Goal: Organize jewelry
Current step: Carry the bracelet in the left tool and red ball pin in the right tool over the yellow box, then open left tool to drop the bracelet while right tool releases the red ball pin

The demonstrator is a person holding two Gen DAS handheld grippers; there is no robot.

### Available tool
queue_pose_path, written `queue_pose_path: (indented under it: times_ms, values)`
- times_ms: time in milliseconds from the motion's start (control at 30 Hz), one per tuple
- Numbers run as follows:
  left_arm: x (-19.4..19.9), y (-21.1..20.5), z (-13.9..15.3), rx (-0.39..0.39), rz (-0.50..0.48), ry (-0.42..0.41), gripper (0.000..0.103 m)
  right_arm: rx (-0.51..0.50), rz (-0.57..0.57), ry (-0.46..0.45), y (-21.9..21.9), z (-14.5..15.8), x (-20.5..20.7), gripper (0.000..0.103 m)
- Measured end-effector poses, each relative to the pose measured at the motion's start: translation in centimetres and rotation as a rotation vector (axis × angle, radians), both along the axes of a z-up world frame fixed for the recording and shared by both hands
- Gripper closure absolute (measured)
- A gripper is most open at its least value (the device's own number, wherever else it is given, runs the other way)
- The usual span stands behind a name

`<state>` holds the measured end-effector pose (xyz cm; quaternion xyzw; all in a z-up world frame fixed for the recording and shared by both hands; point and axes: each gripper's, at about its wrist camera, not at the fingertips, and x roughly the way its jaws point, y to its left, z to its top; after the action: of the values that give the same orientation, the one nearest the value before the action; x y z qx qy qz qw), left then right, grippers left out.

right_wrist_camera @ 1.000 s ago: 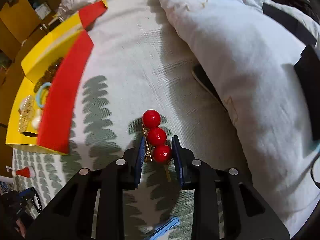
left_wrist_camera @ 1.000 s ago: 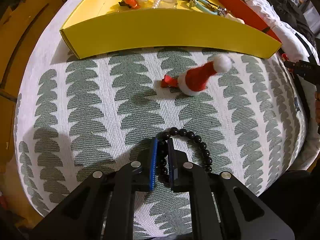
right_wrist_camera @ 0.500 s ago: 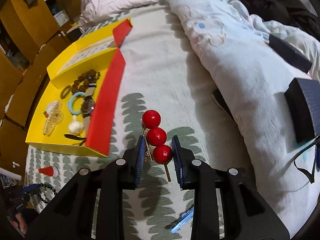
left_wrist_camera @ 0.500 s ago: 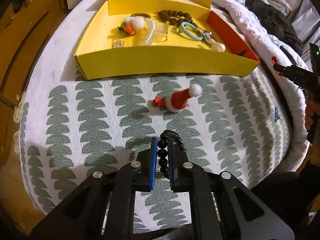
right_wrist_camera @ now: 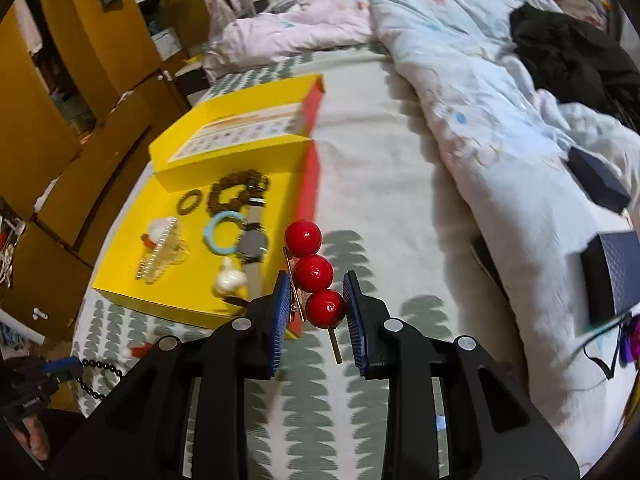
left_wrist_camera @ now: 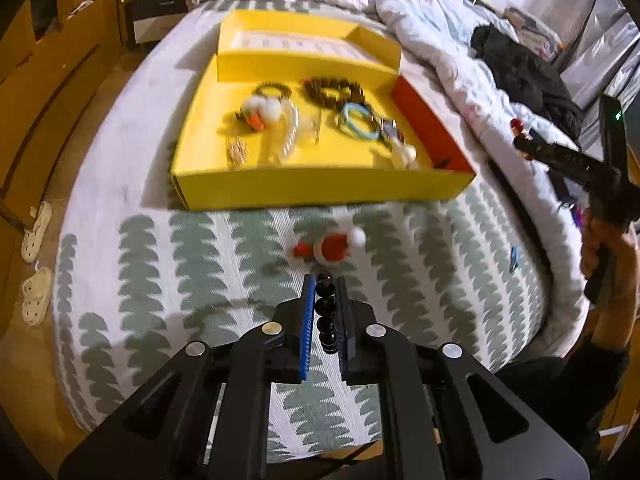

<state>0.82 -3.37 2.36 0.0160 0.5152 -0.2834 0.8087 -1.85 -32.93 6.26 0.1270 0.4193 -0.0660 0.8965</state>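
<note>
While both tongs hang above the patterned bedspread [left_wrist_camera: 200,248], risks stand thus:
Left gripper [left_wrist_camera: 323,312]: clamped narrow on a black bead bracelet [left_wrist_camera: 325,308], lower centre of frame.
Right gripper [right_wrist_camera: 316,308]: pinching a red ball hairpin [right_wrist_camera: 316,272] at its lowest ball, mid frame.
Yellow box [left_wrist_camera: 320,190]: upper centre, already holding jewelry.
Santa hat clip [left_wrist_camera: 332,246]: on the bedspread, just below the box.
Risk: dangling beads may snag the box wall.
Risk: the round ball may slip out.
</note>
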Motion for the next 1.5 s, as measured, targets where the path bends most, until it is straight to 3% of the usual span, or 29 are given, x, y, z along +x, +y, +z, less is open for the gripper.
queue_pose_path:
  times_ms: [233,533,867,1067,1500]
  values:
    - [2.3,0.5,3.1,0.001,0.042,-0.046,0.093,0.003,0.082,-0.018,3.5,1.0,3.0,0.075]
    - [7.0,-1.0,5.0,0.025,0.053,-0.051,0.093,0.016,0.177,0.021,7.9,0.3,8.3,0.075]
    - [13.7,-3.7,5.7,0.038,0.064,-0.066,0.093,0.011,0.247,0.125,11.3,-4.4,12.9,0.075]
    - [17.7,-5.8,4.5,0.066,0.054,-0.043,0.093,0.005,0.246,0.169,11.3,-6.8,13.5,0.075]
    - [22.4,-11.1,0.8,0.010,-0.007,0.061,0.093,-0.001,0.253,0.224,11.8,-9.3,14.7,0.075]
